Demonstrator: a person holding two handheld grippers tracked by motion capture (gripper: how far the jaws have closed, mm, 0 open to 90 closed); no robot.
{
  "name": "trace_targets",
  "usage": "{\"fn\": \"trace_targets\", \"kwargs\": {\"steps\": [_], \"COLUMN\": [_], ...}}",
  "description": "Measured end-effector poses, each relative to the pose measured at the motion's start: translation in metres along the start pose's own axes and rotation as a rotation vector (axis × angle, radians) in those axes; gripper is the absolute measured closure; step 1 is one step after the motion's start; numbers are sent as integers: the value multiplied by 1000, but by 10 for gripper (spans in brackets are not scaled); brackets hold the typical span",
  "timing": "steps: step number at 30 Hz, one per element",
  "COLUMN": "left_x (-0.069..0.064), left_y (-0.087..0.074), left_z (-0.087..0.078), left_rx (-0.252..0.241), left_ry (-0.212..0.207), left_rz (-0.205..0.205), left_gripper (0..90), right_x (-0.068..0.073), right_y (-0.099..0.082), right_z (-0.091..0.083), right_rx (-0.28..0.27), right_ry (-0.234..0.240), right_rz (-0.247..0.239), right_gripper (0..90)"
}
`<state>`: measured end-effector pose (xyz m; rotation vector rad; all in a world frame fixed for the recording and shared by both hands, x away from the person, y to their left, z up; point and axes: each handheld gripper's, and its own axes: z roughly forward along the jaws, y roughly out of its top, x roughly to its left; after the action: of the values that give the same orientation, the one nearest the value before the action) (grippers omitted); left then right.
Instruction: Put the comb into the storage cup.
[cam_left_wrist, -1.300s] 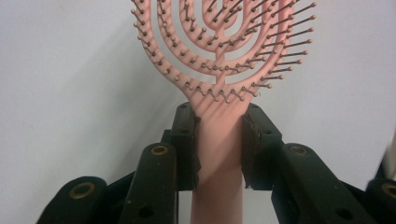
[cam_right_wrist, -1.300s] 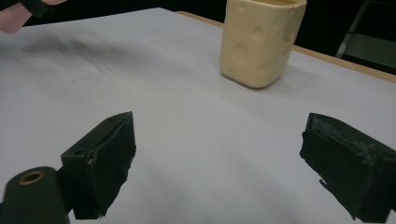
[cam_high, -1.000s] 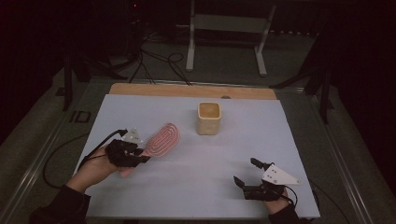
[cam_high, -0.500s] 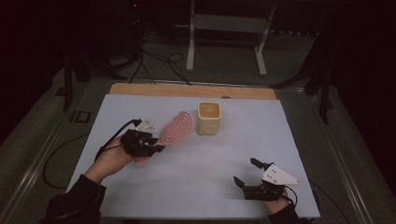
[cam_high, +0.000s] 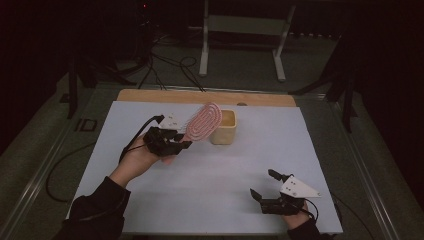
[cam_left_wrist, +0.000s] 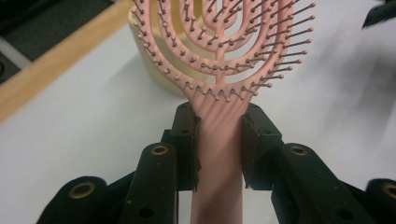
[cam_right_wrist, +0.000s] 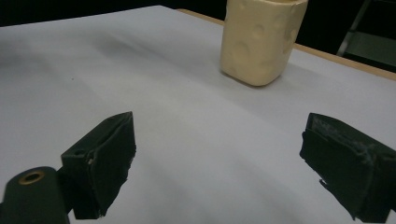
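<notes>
I have the left tool (cam_high: 167, 141) clamped on the handle of the pink hairbrush (cam_high: 204, 122); in the left gripper view both pads press the handle (cam_left_wrist: 218, 154) just below the bristled head. Over the last second the brush has travelled from about nine o'clock on the white desk (cam_high: 300, 150) up toward twelve, lifting as it went, and its head now overlaps the near rim of the cream cup (cam_high: 223, 127) at the desk's centre-back. To me that reads as the carry nearly done: the brush looks bound for the cup, and what's left is tipping it in and letting go. It sits head-forward, so I'd expect the head to enter first. The right tool (cam_high: 270, 192) rests at five o'clock, jaws wide with nothing between them, its camera looking at the cup (cam_right_wrist: 261, 39).
</notes>
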<state>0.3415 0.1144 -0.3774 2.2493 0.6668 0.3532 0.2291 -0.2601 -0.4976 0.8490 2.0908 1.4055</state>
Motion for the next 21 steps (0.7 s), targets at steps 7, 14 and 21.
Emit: {"fn": "trace_targets", "kwargs": {"steps": [7,14,21], "left_x": [1,3,0], "left_y": [20,42,60], "left_z": [4,7,15], "left_rx": [-83,-162,-256], "left_ry": [17,36,65], "left_rz": [-16,-29,-15], "left_gripper": [702,702,701], "right_x": [-1,-1,-1], "right_y": [0,0,0], "right_z": [0,0,-1], "right_rx": [1,1,0], "right_ry": [-3,-6,-3], "right_rz": [-2,-2,-3], "right_gripper": [101,101,100]}}
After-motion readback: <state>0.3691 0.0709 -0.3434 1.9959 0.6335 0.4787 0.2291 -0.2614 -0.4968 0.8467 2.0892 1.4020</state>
